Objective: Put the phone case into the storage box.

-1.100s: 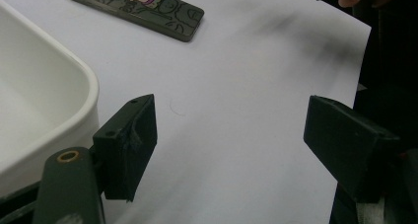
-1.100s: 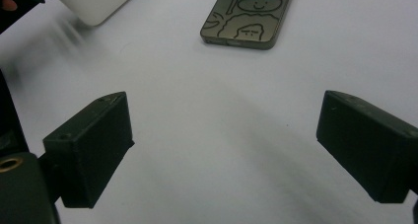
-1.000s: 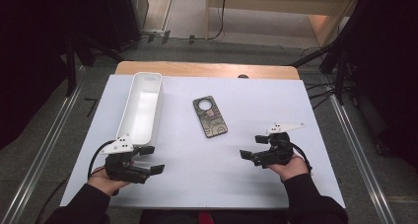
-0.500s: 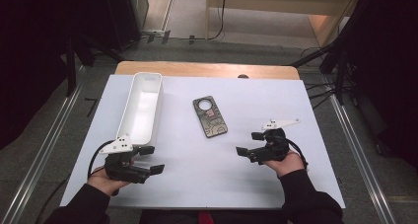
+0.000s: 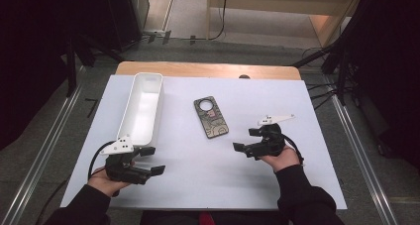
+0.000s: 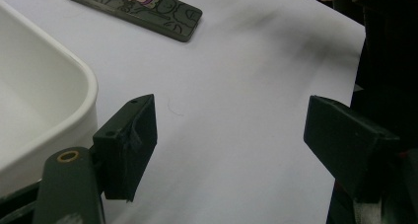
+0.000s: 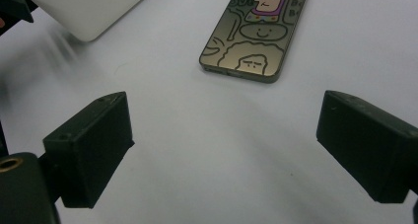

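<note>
1. Under both your hands, the desk [image 5: 208,160] is covered with white sheet, which makes the few things on it easy to pick out.
2. Along the left side lies the white bin [image 5: 141,108], long and open-topped, its near end just beside your left claw [image 5: 148,160]; it looks set there as the drop place.
3. Your left claw has its jaws spread wide and holds nothing. It sits low by the bin's corner, probably to steady the bin or simply to wait.
4. Your right claw [image 5: 245,140] is spread too and empty. In the right gripper view its jaws point at the phone case's near end, so a reach for it seems to be the step in hand.
5. Between bin and right claw, the phone case [image 5: 211,117] lies flat, printed side up, apart from everything. Lying so flat, it leaves little edge to grip; you will likely need to come in low across its width.
</note>
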`<action>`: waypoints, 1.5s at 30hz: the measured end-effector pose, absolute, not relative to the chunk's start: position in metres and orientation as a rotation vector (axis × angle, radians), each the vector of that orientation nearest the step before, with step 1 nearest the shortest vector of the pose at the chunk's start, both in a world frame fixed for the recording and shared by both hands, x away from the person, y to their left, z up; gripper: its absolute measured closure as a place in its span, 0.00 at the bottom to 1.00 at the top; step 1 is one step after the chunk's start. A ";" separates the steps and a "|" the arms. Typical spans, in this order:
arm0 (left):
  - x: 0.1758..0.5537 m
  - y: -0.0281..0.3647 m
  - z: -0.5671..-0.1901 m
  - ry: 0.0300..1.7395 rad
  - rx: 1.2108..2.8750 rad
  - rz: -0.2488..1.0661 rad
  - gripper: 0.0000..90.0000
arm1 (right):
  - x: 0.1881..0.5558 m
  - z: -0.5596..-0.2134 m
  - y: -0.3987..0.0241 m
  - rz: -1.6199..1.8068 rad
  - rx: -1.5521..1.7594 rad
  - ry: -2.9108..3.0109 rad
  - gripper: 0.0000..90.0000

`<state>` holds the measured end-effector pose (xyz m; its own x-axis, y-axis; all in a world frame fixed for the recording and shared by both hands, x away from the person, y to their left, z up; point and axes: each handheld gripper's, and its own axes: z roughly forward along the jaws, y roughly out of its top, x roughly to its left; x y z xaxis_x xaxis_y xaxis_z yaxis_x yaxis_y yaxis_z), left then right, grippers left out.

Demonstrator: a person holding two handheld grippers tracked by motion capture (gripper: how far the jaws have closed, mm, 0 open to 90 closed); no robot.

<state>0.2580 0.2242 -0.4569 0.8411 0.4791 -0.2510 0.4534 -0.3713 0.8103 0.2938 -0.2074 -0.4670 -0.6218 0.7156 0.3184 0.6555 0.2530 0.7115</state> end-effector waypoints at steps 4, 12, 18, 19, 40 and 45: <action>0.258 0.224 -0.457 0.685 2.018 0.033 0.23 | 0.299 -0.467 -0.204 1.324 1.336 2.427 0.07; 0.258 0.224 -0.457 0.687 2.019 0.033 0.23 | 0.310 -0.467 -0.195 1.327 1.348 2.429 0.07; 0.258 0.225 -0.457 0.690 2.017 0.032 0.23 | 0.317 -0.467 -0.190 1.322 1.354 2.419 0.07; 0.258 0.225 -0.457 0.690 2.016 0.032 0.23 | 0.319 -0.467 -0.189 1.320 1.362 2.416 0.07; 0.258 0.226 -0.457 0.690 2.010 0.027 0.23 | 0.341 -0.467 -0.170 1.274 1.386 2.377 0.07; 0.258 0.226 -0.457 0.691 2.010 0.028 0.23 | 0.344 -0.465 -0.161 1.272 1.361 2.329 0.00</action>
